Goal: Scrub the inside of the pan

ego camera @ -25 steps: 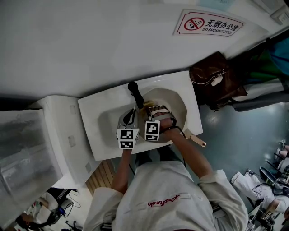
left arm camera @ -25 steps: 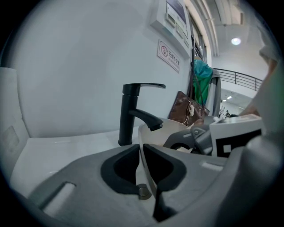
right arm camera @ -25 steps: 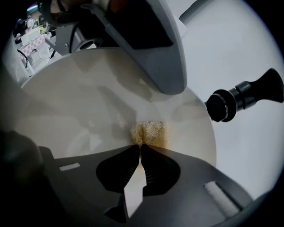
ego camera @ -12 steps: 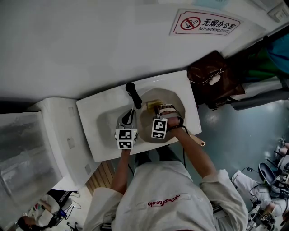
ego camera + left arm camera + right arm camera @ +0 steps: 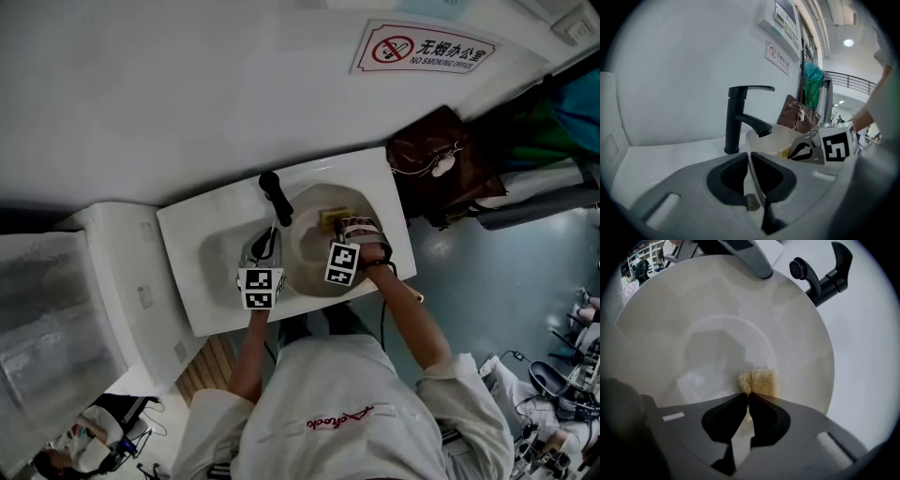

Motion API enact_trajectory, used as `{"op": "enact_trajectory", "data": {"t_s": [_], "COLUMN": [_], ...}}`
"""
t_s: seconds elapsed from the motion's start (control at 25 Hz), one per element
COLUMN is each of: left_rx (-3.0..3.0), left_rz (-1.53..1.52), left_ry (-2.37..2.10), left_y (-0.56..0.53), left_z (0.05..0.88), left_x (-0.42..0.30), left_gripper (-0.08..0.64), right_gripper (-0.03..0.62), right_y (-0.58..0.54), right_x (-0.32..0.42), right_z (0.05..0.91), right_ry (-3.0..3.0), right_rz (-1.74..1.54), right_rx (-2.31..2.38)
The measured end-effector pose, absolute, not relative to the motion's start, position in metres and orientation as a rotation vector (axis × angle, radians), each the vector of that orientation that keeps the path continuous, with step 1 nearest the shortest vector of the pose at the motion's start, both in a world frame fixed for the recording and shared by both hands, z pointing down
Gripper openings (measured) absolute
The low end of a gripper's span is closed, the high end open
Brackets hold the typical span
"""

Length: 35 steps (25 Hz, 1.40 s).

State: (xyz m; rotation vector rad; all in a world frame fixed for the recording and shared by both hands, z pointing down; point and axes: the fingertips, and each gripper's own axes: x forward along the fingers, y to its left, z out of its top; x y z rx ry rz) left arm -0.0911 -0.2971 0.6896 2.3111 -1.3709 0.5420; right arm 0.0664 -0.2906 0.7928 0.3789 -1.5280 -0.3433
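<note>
A pale round pan point(image 5: 309, 251) lies in the white sink point(image 5: 192, 248), under the black faucet point(image 5: 277, 197). My left gripper point(image 5: 270, 240) is shut on the pan's left rim; in the left gripper view the thin rim point(image 5: 754, 176) runs between the closed jaws of the left gripper point(image 5: 749, 157). My right gripper point(image 5: 339, 225) is inside the pan, shut on a yellow sponge point(image 5: 333, 217). In the right gripper view the sponge point(image 5: 758, 381) sticks out past the right gripper point(image 5: 749, 397) and presses against the pan's inner wall point(image 5: 722, 329) on its right side.
The faucet point(image 5: 825, 275) stands at the sink's back edge, close to the pan rim. A brown bag point(image 5: 441, 164) hangs right of the sink. A white cabinet point(image 5: 122, 281) adjoins the sink's left side. A no-smoking sign point(image 5: 422, 49) is on the wall.
My right gripper has slid the sponge from the pan's middle to its right back side. The left gripper has kept its hold on the rim.
</note>
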Motion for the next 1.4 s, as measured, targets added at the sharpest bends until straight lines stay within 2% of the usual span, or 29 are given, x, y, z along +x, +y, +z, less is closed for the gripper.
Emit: {"op": "enact_trajectory", "data": {"t_s": [0.32, 0.92, 1.4], "left_rx": [2.312, 2.31, 2.312], "left_rz": [0.541, 0.554, 0.555], "left_ry": [-1.369, -1.375, -1.374], "left_y": [-0.297, -0.296, -0.296], "left_z": [0.69, 0.691, 0.69], "left_x": [-0.091, -0.092, -0.092], "left_gripper": [0.025, 0.023, 0.023], "right_gripper": [0.025, 0.025, 0.026], "right_y": [-0.287, -0.25, -0.255], "right_x": [0.056, -0.045, -0.016], "right_z": [0.784, 0.772, 0.784], "right_ry": [-1.531, -1.642, -1.584], "right_rz": [-0.366, -0.475, -0.443], "right_rx": [0.38, 0.283, 0.29]}}
